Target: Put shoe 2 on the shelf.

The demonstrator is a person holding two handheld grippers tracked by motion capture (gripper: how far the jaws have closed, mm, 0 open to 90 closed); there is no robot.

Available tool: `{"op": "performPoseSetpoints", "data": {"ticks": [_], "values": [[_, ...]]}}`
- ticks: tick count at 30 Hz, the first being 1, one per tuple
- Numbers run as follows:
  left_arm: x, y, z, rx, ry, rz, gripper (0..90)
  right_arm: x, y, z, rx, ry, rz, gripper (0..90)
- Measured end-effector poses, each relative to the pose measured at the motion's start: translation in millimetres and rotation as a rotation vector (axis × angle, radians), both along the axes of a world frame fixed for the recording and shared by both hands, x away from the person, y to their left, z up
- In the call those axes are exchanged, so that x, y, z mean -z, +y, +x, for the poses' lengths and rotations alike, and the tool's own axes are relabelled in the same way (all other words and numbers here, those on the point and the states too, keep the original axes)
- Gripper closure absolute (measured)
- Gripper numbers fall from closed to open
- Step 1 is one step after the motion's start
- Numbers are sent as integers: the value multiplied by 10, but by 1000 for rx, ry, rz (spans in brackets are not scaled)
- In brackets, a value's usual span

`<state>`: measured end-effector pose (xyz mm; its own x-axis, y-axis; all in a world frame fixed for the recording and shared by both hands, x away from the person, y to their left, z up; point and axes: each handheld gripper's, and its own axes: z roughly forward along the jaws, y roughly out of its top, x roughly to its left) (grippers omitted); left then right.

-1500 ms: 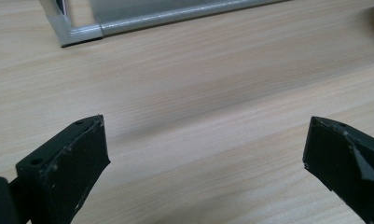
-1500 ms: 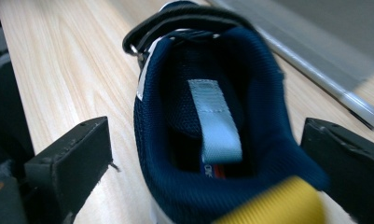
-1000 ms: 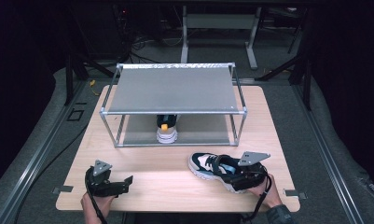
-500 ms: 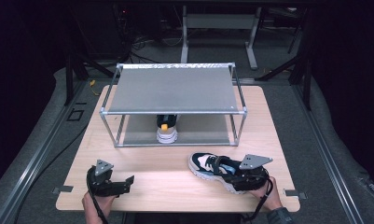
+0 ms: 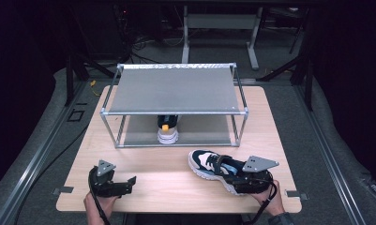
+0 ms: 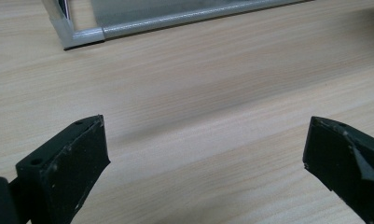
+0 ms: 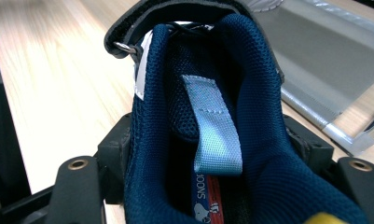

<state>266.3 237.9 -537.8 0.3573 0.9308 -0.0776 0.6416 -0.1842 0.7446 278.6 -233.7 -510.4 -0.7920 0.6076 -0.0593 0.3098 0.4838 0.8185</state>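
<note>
The shoe (image 5: 218, 168) is clamped at its heel by the right gripper (image 5: 251, 180), jaws just closed in, near the table's (image 5: 153, 164) front right. The left gripper (image 5: 111, 183) is held wide apart, empty.

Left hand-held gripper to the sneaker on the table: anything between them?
Nothing: in the high view, bare table separates the left hand-held gripper from the sneaker.

The sneaker (image 7: 212, 140) is matt blue mesh cloth. Beside it, the table (image 6: 198, 93) is smooth pale wood; the rack (image 5: 174, 89) is dull metal.
</note>
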Motion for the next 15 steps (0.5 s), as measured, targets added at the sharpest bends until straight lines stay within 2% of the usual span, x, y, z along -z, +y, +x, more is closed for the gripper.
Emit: {"op": "performPoseSetpoints", "data": {"ticks": [3, 4, 5, 10, 14, 15], "values": [[0, 0, 5, 1, -1, 1, 0, -25, 28, -7, 20, -12, 23, 320], [0, 0, 5, 1, -1, 1, 0, -25, 28, -7, 20, -12, 23, 320], [-2, -1, 7, 2, -2, 1, 0, -44, 45, -11, 50, -11, 17, 319], [-13, 5, 9, 1, -7, -1, 0, -66, 86, 5, 85, -9, 7, 318], [-14, 6, 11, -5, -11, -5, 0, -73, 143, 28, 109, -15, 18, 318], [-15, 6, 10, -4, -11, -5, 0, -86, 146, 29, 114, -7, 5, 318]]}}
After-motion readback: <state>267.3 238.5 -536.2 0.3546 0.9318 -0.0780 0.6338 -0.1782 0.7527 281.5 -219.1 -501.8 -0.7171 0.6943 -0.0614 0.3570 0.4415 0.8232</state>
